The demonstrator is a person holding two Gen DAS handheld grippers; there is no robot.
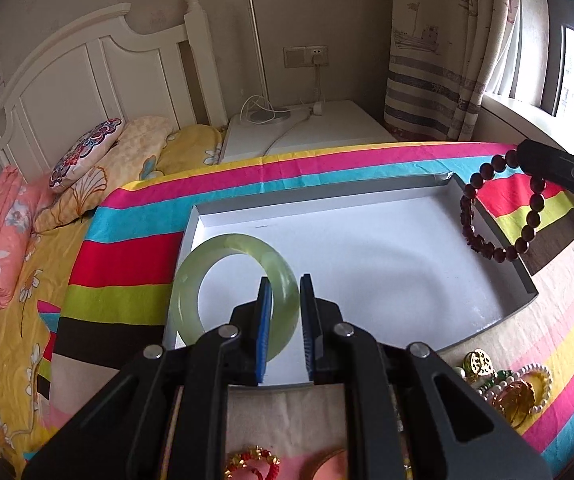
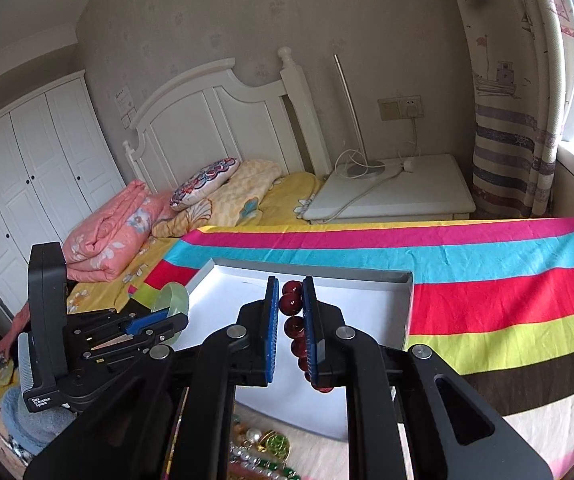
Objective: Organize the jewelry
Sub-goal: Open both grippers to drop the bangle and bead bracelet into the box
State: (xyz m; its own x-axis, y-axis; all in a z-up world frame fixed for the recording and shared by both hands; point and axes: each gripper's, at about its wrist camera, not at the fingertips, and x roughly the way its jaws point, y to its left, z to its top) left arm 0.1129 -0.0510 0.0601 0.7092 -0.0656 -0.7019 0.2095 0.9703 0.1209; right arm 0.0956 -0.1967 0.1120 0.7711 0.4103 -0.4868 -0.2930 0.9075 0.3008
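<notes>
My left gripper (image 1: 285,320) clamped the jade bangle (image 1: 235,296), my right gripper (image 2: 290,320) the red bead bracelet (image 2: 293,312); both hung over the white tray (image 1: 367,264), awaiting lowering and release.

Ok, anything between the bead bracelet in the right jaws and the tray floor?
Nothing visible. The bead bracelet hangs over the tray's right edge; the white floor looks bare, with the jade bangle far across.

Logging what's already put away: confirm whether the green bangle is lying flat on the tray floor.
No: the green bangle is clamped between the left gripper fingers, tilted above the white tray.
</notes>
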